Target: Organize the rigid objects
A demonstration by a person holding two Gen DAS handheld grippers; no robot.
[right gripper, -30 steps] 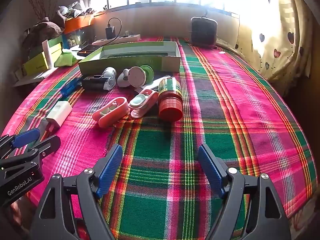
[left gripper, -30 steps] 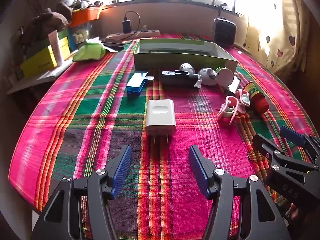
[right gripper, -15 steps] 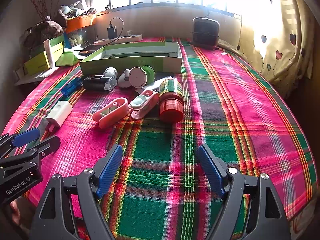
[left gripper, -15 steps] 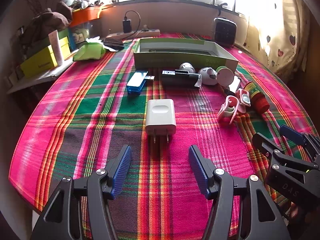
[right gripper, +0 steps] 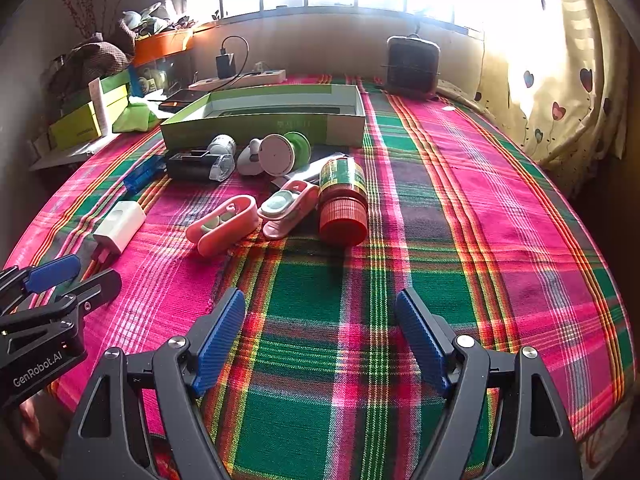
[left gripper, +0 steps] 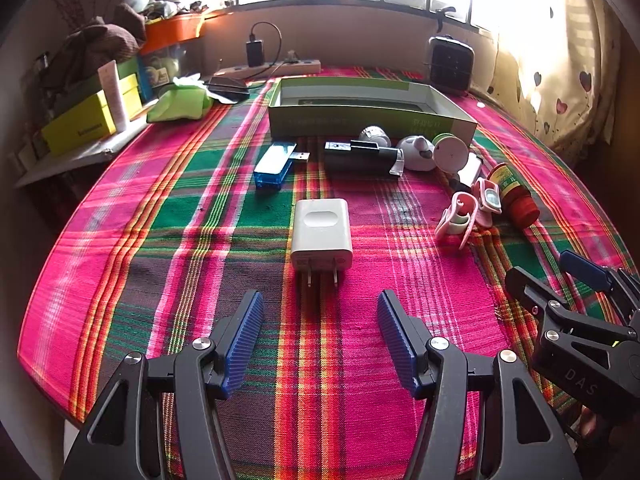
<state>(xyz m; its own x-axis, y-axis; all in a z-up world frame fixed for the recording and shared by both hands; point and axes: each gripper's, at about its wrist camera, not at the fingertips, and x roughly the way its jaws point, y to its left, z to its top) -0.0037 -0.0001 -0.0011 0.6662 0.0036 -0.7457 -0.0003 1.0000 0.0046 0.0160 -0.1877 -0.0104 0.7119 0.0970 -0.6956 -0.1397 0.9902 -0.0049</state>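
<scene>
A white plug charger [left gripper: 322, 235] lies on the plaid cloth just ahead of my open, empty left gripper [left gripper: 320, 312]; it also shows in the right wrist view [right gripper: 119, 227]. Behind it lie a blue USB stick [left gripper: 274, 165], a black device [left gripper: 360, 157], white round items [left gripper: 450, 152], two pink cases [right gripper: 224, 226] and a red-capped bottle [right gripper: 343, 200]. An open green box [left gripper: 372, 120] stands at the back. My right gripper [right gripper: 320, 312] is open and empty, short of the bottle.
Yellow and green boxes [left gripper: 80, 124] and clutter line the left side. A power strip [left gripper: 276, 68] and a black heater [left gripper: 450, 64] stand by the window wall. A curtain [right gripper: 560, 92] hangs at the right. The table edge is near both grippers.
Both grippers have stayed open. The left gripper has eased slightly forward toward the white charger; the right view has barely shifted.
</scene>
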